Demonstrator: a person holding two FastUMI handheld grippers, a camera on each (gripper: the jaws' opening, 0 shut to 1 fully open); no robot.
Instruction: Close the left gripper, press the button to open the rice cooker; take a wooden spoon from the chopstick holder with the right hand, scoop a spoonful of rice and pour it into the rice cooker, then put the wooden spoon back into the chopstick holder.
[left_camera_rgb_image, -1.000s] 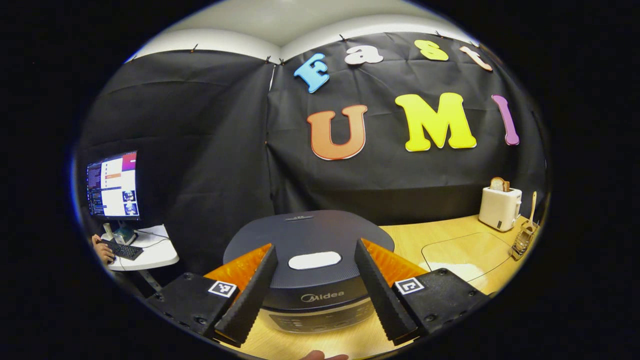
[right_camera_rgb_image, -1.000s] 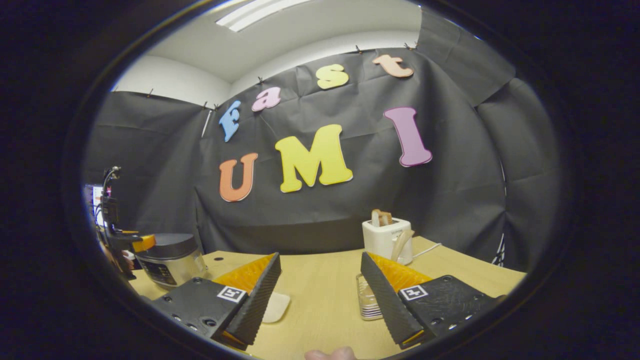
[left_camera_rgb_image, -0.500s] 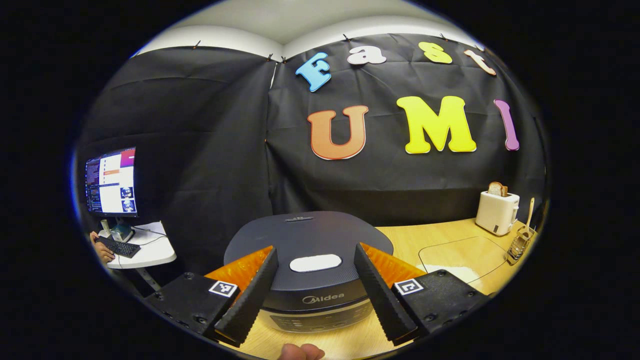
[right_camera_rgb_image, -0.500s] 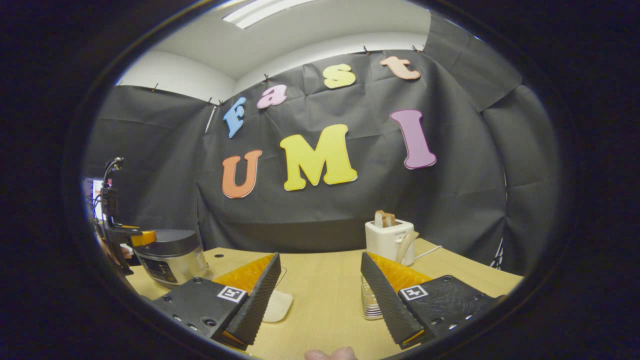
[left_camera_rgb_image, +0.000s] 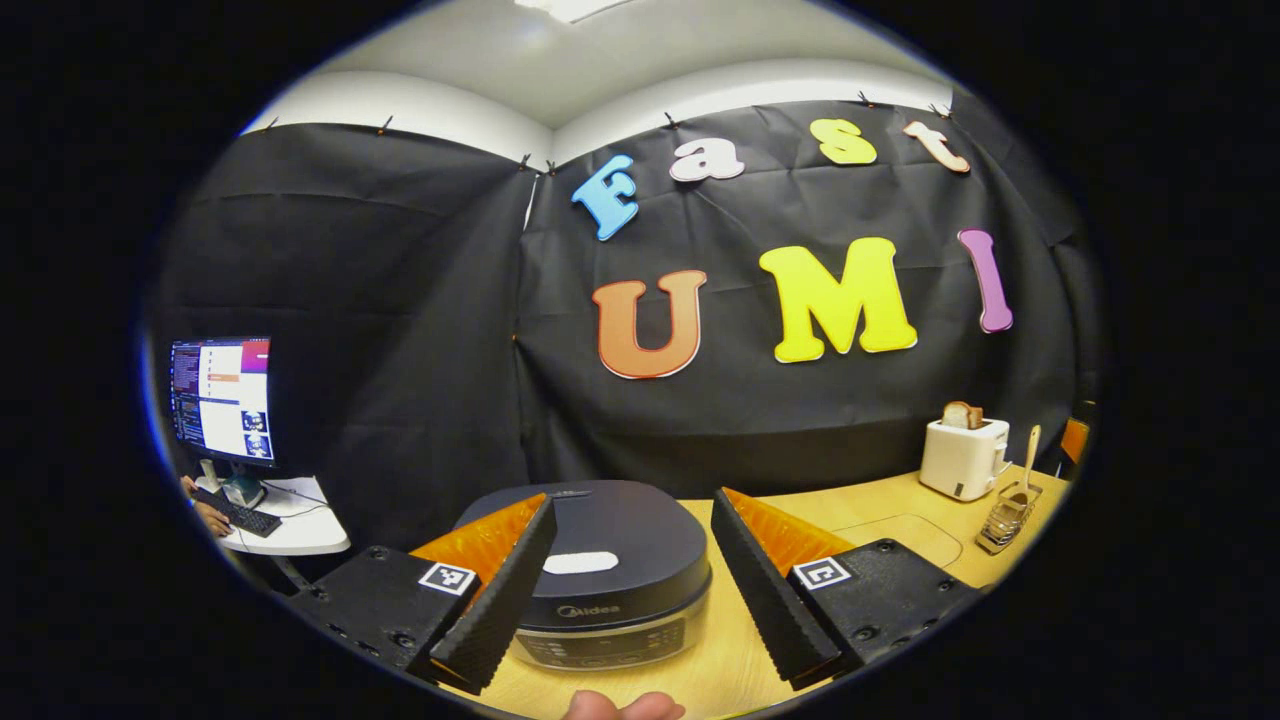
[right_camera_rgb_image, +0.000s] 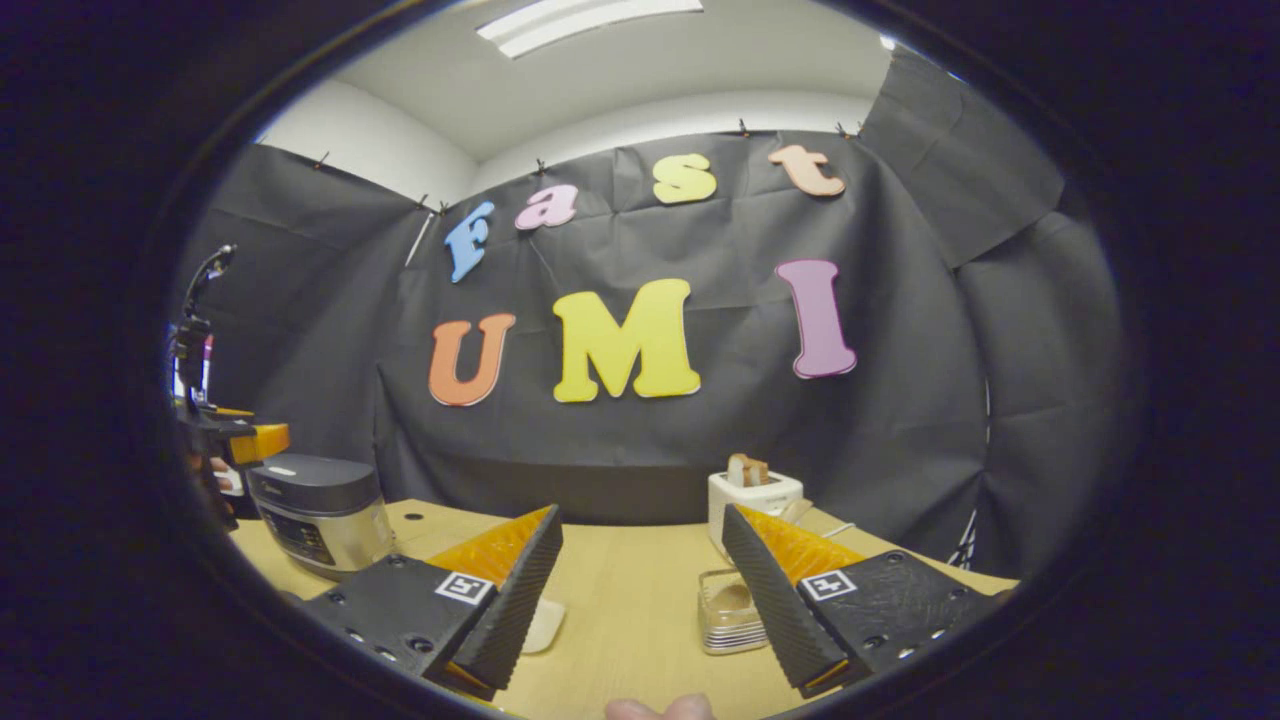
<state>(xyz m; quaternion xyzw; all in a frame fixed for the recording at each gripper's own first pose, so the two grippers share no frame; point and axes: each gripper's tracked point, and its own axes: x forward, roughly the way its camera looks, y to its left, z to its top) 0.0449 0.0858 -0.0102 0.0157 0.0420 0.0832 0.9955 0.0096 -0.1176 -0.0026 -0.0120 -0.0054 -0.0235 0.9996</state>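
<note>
The dark rice cooker (left_camera_rgb_image: 600, 585) stands with its lid down, the white button (left_camera_rgb_image: 580, 563) on top. My left gripper (left_camera_rgb_image: 632, 498) is open, hanging above and in front of the cooker, touching nothing. At the table's far right a wire chopstick holder (left_camera_rgb_image: 1005, 508) carries the wooden spoon (left_camera_rgb_image: 1030, 447) upright. In the right gripper view my right gripper (right_camera_rgb_image: 641, 512) is open and holds nothing; the chopstick holder (right_camera_rgb_image: 728, 625) sits just ahead, partly behind my right-hand finger. A white patch of rice (right_camera_rgb_image: 545, 625) lies by the other finger. The cooker (right_camera_rgb_image: 315, 510) and left gripper (right_camera_rgb_image: 235, 440) are far left.
A white toaster (left_camera_rgb_image: 960, 455) with bread stands behind the holder, against the black cloth wall. A clear mat (left_camera_rgb_image: 900, 535) lies on the wooden table (right_camera_rgb_image: 640, 600). Off the table's left, a monitor (left_camera_rgb_image: 222, 398) and keyboard sit on a small desk, a hand (left_camera_rgb_image: 210, 515) on it.
Both grippers have drawn back and tilted up: the cooker looks smaller and lower in the left gripper view, the holder farther off in the right gripper view. Both stay open.
</note>
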